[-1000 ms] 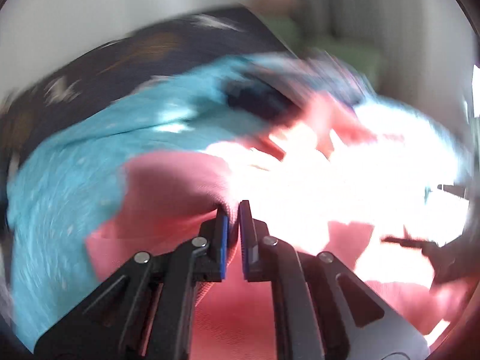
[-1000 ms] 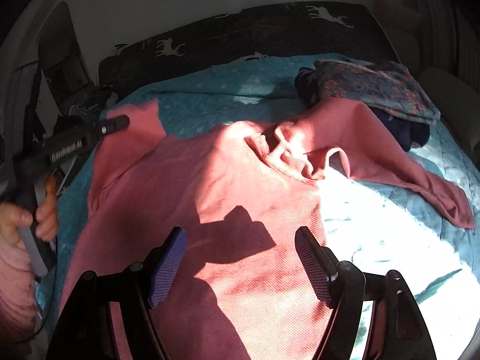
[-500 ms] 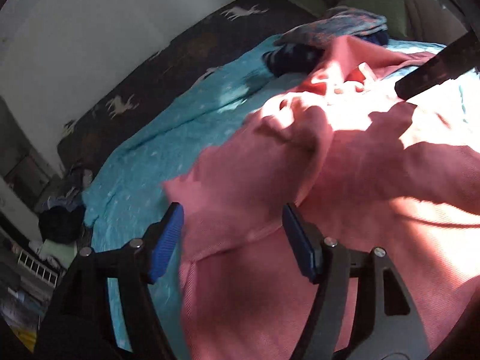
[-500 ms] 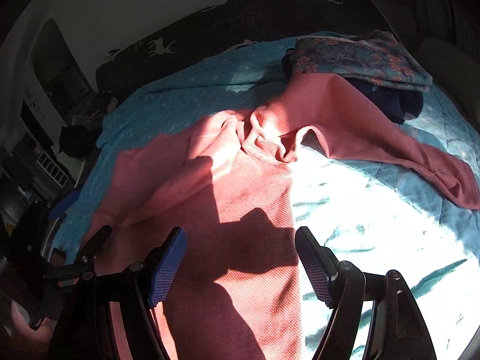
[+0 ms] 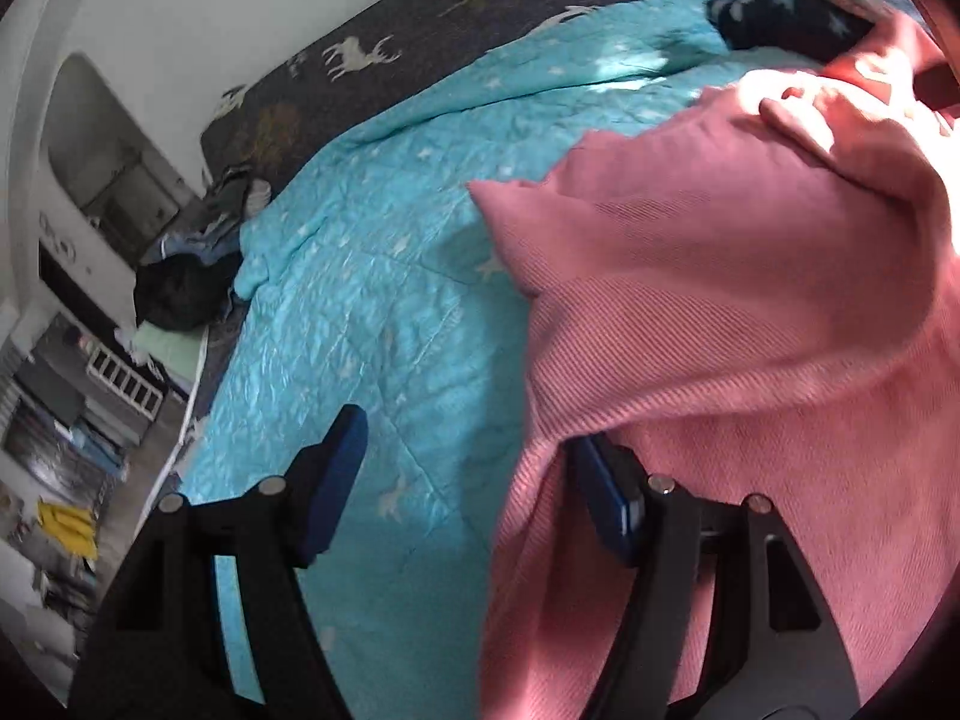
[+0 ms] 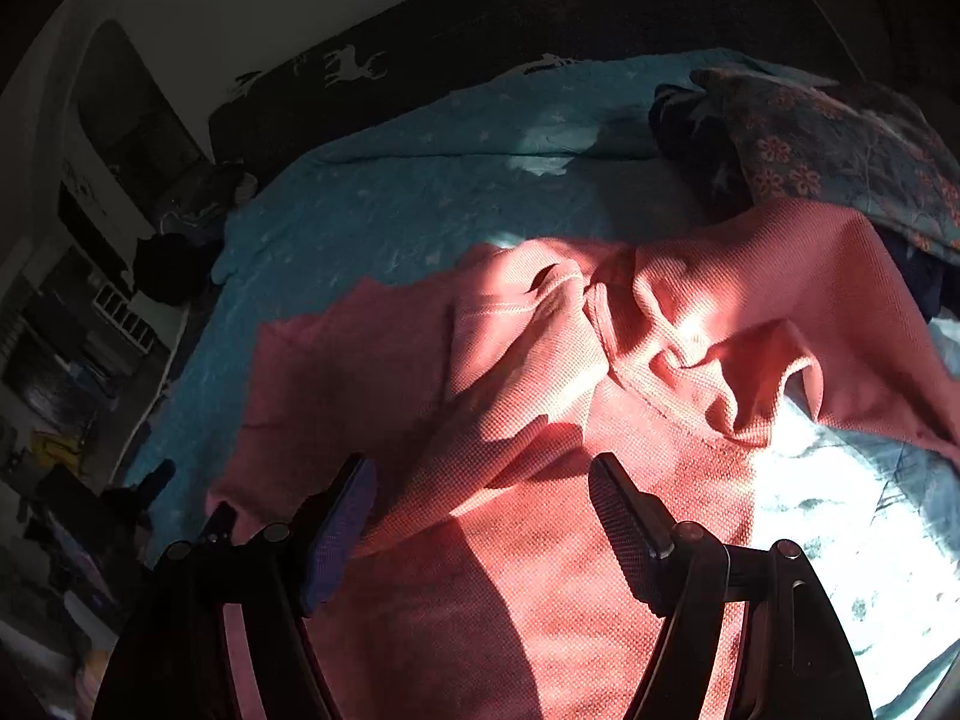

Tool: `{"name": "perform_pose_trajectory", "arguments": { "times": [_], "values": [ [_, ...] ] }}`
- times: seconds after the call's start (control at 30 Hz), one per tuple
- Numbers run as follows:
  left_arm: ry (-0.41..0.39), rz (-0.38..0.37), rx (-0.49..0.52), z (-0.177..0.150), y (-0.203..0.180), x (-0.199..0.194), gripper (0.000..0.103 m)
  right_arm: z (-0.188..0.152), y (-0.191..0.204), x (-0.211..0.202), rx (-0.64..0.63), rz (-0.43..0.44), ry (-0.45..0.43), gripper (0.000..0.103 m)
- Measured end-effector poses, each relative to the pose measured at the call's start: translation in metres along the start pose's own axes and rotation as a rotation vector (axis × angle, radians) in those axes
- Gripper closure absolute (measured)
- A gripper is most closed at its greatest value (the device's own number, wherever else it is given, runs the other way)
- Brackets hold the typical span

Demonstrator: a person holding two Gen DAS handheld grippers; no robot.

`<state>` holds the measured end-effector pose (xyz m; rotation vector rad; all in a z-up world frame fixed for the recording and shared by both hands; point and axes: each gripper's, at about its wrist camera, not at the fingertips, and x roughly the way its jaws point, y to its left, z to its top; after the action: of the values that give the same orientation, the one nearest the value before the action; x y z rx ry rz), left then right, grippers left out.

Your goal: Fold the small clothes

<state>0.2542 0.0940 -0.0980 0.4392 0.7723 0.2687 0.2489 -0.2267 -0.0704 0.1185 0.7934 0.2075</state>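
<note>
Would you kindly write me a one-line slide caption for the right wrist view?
Open right tool poised over a pink waffle-knit top spread on a teal star-print quilt, floral garment behind.

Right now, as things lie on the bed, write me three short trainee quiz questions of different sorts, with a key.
1. True or false: the left gripper is clamped on the pink top.
2. Multiple choice: the pink top's folded-over sleeve lies on: A) a wooden floor, B) its own body, C) a chair.
3. Fill in: the floral garment lies on the ___ quilt.

Key:
1. False. Its jaws stand open with the top's edge between them, unpressed; the right gripper is open too.
2. B
3. Turquoise
</note>
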Motion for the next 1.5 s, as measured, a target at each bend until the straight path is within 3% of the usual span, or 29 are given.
{"name": "perform_pose_trajectory", "arguments": {
  "times": [0.1, 0.2, 0.27, 0.33, 0.47, 0.57, 0.63, 0.7, 0.77, 0.83, 0.93, 1.1, 1.4, 1.47, 1.5],
  "values": [
    [0.024, -0.008, -0.083, 0.006, 0.008, 0.007, 0.033, 0.002, 0.043, 0.018, -0.079, -0.225, -0.014, 0.021],
    [0.042, 0.02, -0.096, 0.007, 0.01, 0.011, 0.03, 0.001, 0.071, 0.048, -0.134, -0.3, 0.024, 0.021],
    [0.058, 0.031, -0.119, 0.004, 0.015, 0.013, 0.025, -0.004, 0.072, 0.062, -0.152, -0.408, 0.029, 0.022],
    [0.064, 0.024, -0.148, 0.0, 0.022, 0.013, 0.022, -0.009, 0.052, 0.059, -0.092, -0.492, 0.018, 0.023],
    [0.052, 0.001, -0.169, -0.003, 0.029, 0.009, 0.02, -0.031, -0.038, 0.01, 0.233, -0.404, 0.017, 0.023],
    [0.023, 0.035, -0.121, -0.003, 0.017, 0.003, 0.02, -0.059, -0.079, -0.018, 0.373, -0.343, 0.041, 0.023],
    [0.011, 0.072, -0.092, -0.004, 0.012, 0.002, 0.02, -0.072, -0.087, -0.035, 0.392, -0.4, 0.032, 0.023],
    [0.025, 0.06, -0.106, -0.004, 0.016, 0.003, 0.02, -0.081, -0.098, -0.055, 0.42, -0.481, -0.016, 0.023],
    [0.037, 0.031, -0.139, -0.005, 0.022, 0.005, 0.02, -0.087, -0.116, -0.071, 0.495, -0.438, -0.045, 0.023],
    [0.038, 0.025, -0.145, -0.004, 0.023, 0.004, 0.02, -0.09, -0.132, -0.078, 0.57, -0.327, -0.054, 0.023],
    [0.036, 0.04, -0.133, -0.003, 0.018, 0.004, 0.02, -0.082, -0.143, -0.08, 0.57, -0.212, -0.077, 0.023],
    [0.047, 0.028, -0.14, -0.005, 0.018, 0.005, 0.02, -0.073, -0.157, -0.069, 0.643, 0.04, -0.029, 0.022],
    [0.052, 0.023, -0.14, -0.006, 0.017, 0.007, 0.02, -0.069, -0.16, -0.041, 0.717, 0.253, 0.048, 0.023],
    [0.055, 0.015, -0.15, -0.006, 0.018, 0.008, 0.02, -0.06, -0.162, -0.032, 0.719, 0.258, 0.064, 0.036],
    [0.057, 0.011, -0.156, -0.005, 0.019, 0.008, 0.02, -0.056, -0.162, -0.025, 0.713, 0.251, 0.082, 0.056]
  ]
}}
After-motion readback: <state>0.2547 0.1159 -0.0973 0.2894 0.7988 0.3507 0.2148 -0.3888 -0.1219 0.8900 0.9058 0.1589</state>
